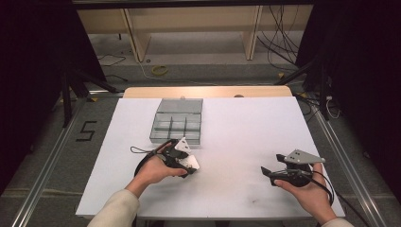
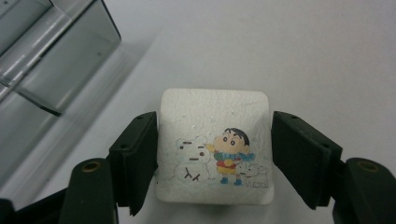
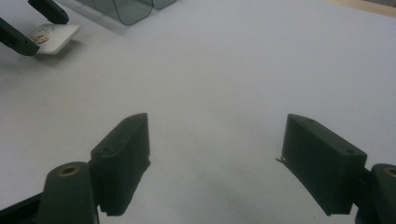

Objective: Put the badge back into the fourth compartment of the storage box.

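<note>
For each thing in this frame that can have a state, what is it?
White cartoon packet: clamped between the left gripper's jaws.
Left gripper: shut on the packet.
Right gripper: open, nothing between its jaws.
Grey compartment box: open-topped, standing on the table.

A clear grey compartment box (image 1: 177,121) sits on the white sheet (image 1: 246,142) that covers the counter (image 1: 208,91), toward the far middle of it (its dividers split it into several small cells). Past the far edge, a pale wooden shelf frame (image 1: 137,38) stands on the floor, with dark cables (image 1: 279,47) trailing at the right. A black "5" (image 1: 86,131) marks the floor at the left.
</note>
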### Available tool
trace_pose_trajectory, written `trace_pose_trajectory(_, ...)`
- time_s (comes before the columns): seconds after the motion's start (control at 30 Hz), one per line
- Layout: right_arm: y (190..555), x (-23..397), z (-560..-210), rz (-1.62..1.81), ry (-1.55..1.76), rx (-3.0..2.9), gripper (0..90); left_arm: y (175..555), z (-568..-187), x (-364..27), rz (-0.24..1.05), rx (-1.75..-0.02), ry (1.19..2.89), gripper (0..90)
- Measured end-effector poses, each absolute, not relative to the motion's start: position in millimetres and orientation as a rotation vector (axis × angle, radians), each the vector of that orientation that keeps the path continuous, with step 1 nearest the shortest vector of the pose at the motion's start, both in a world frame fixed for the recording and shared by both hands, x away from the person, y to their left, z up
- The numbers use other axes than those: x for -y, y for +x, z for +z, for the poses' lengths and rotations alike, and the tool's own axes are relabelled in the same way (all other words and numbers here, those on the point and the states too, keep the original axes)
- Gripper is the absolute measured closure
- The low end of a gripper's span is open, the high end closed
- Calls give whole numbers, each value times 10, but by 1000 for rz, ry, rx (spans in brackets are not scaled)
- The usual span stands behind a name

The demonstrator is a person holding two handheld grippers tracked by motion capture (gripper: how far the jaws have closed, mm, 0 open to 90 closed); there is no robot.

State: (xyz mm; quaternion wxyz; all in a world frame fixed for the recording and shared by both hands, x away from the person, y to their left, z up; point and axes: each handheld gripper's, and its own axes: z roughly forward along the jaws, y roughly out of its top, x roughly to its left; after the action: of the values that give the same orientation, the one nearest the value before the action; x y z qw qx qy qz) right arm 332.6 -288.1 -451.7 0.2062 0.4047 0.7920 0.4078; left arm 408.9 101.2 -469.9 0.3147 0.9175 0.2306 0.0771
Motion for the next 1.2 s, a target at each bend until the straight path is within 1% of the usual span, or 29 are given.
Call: trace_pose_trajectory(1.2,3330,2885,-4521,1134,1131,-2206,241,4074,-4485,-1217,314,-812,2182,329)
